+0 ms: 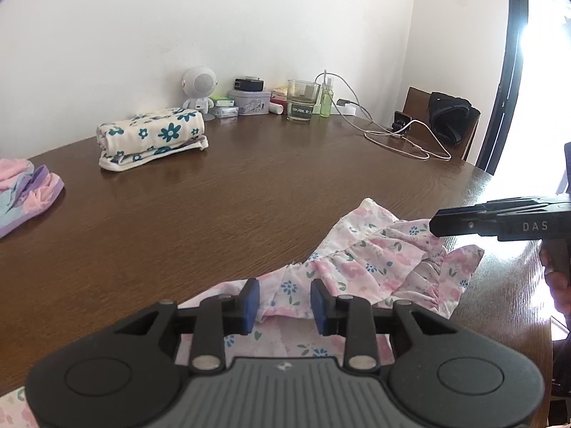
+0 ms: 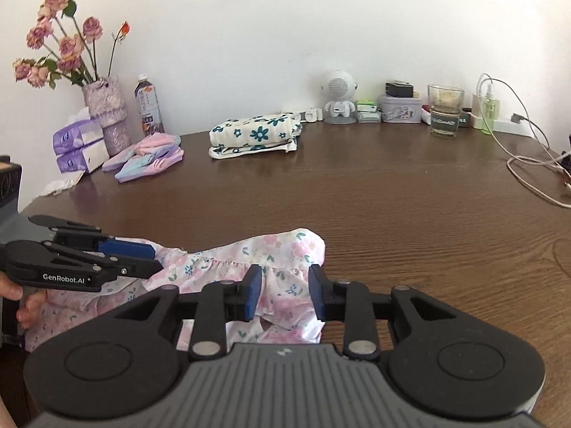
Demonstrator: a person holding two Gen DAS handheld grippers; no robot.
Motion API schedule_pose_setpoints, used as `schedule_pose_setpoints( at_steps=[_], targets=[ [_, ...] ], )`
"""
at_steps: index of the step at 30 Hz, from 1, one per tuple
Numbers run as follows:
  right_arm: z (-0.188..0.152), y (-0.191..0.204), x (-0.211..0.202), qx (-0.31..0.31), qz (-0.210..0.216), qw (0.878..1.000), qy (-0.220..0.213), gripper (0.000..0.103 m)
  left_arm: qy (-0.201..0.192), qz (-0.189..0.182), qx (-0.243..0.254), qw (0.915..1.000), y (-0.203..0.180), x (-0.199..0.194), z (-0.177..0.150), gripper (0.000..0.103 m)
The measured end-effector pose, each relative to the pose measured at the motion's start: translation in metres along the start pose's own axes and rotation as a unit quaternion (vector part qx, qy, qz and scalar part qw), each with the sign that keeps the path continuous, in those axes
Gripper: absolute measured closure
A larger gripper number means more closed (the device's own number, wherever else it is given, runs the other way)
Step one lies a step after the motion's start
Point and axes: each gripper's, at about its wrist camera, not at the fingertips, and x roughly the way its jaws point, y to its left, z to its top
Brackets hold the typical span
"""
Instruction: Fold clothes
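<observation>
The pink flowery dress (image 2: 249, 267) lies rumpled on the brown table (image 2: 392, 207), at the edge nearest me. My left gripper (image 1: 284, 301) hangs just over the dress, and its jaws are wide open with nothing in them. My right gripper (image 2: 284, 294) is over the dress too, on its frilly part, and its jaws are also wide open and hold nothing. In the left wrist view the right gripper pokes in from the side above the frills.

Well past the dress, toward the wall, sits a folded white cloth with blue flowers (image 2: 255, 135). Left of that cloth is a small pink, blue and purple pile of clothes (image 2: 150, 158). Just beside that pile stand a purple vase with dried roses (image 2: 107, 114), a drink bottle (image 2: 148, 107) and tissue packs (image 2: 80, 146).

Right of the flowered cloth, along the wall, are a little white robot toy (image 2: 339, 98), a tin box (image 2: 399, 108), a glass (image 2: 444, 110) and a green spray bottle (image 2: 489, 107). White cables (image 2: 528, 164) trail over the table near there.
</observation>
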Motion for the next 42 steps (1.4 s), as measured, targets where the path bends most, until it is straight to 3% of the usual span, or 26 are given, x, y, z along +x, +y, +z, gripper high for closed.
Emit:
schedule_pose_setpoints(
  at_steps=[7,10,21,26,32,42],
  targets=[
    [-0.005,-0.041,0.0,0.132,0.034,0.991,0.003,0.07,-0.015,-0.01,0.049,0.9987,-0.03,-0.014,0.009,0.073],
    [-0.005,-0.044,0.004,0.138,0.041,0.99,0.006,0.056,-0.009,-0.013,0.054,0.9984,-0.04,-0.012,0.014,0.073],
    [-0.009,-0.053,0.025,0.144,0.068,0.987,0.037,0.055,0.021,-0.025,0.063,0.9974,-0.081,0.028,0.021,0.086],
    [-0.014,-0.06,0.024,0.155,0.092,0.983,0.042,0.058,0.051,-0.015,0.057,0.9969,-0.08,0.049,0.014,0.086],
    [-0.013,-0.061,0.032,0.178,0.107,0.977,0.057,0.077,0.043,-0.014,0.055,0.9974,-0.08,0.048,0.011,0.086],
    [-0.018,-0.066,0.035,0.229,0.133,0.962,0.068,0.077,0.035,-0.02,0.054,0.9977,-0.08,0.046,0.008,0.086]
  ],
)
